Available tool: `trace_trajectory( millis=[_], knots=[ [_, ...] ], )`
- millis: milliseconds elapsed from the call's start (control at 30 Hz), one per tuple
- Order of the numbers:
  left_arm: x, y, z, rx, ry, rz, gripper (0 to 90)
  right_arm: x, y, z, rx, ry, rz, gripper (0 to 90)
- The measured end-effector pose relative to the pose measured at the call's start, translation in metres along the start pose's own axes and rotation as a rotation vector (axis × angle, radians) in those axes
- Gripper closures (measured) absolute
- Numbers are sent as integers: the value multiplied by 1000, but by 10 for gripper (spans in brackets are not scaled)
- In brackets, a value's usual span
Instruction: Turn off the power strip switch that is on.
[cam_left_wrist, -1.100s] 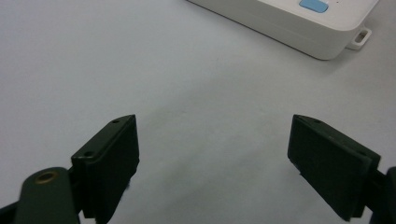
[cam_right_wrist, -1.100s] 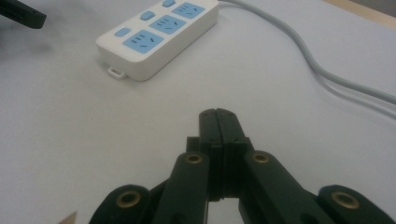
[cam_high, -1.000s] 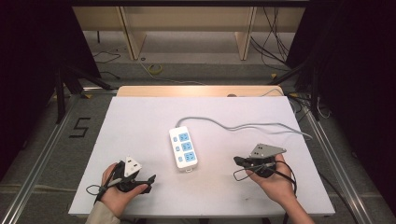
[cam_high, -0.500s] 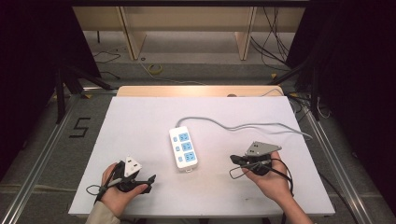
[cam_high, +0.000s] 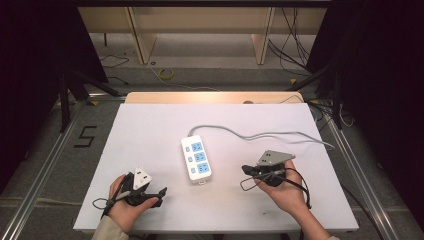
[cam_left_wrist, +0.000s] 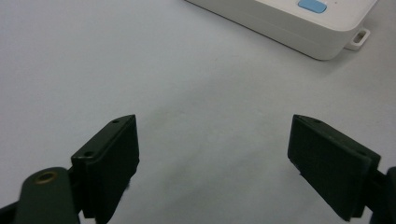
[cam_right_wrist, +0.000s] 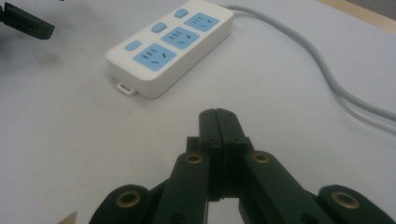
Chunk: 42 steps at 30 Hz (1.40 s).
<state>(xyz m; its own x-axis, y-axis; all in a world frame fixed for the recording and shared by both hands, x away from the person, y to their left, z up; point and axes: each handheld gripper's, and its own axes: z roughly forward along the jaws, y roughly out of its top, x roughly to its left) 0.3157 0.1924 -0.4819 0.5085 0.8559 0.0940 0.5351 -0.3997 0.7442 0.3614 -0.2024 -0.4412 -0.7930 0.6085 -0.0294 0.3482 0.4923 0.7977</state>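
High view shows a white plastic power strip (cam_high: 196, 160), a rounded oblong block with three blue sockets and small blue switches, lying near the middle of the smooth matte white table (cam_high: 150, 130). Its grey round cable (cam_high: 260, 135) curves away to the table's far right edge. The left gripper (cam_high: 159, 194) rests at the near left, its flat black jaws spread wide apart over bare table, holding nothing. The right gripper (cam_high: 245, 170) lies near the strip's right side, its jaws pressed together, empty, pointing toward the strip without touching it.
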Motion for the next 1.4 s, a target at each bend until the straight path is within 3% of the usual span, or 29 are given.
trace_trajectory(
  millis=[1400],
  knots=[
    [-1,0,0,-4,0,-5,163,15,25,25,19,42,-35,900]
  ],
)
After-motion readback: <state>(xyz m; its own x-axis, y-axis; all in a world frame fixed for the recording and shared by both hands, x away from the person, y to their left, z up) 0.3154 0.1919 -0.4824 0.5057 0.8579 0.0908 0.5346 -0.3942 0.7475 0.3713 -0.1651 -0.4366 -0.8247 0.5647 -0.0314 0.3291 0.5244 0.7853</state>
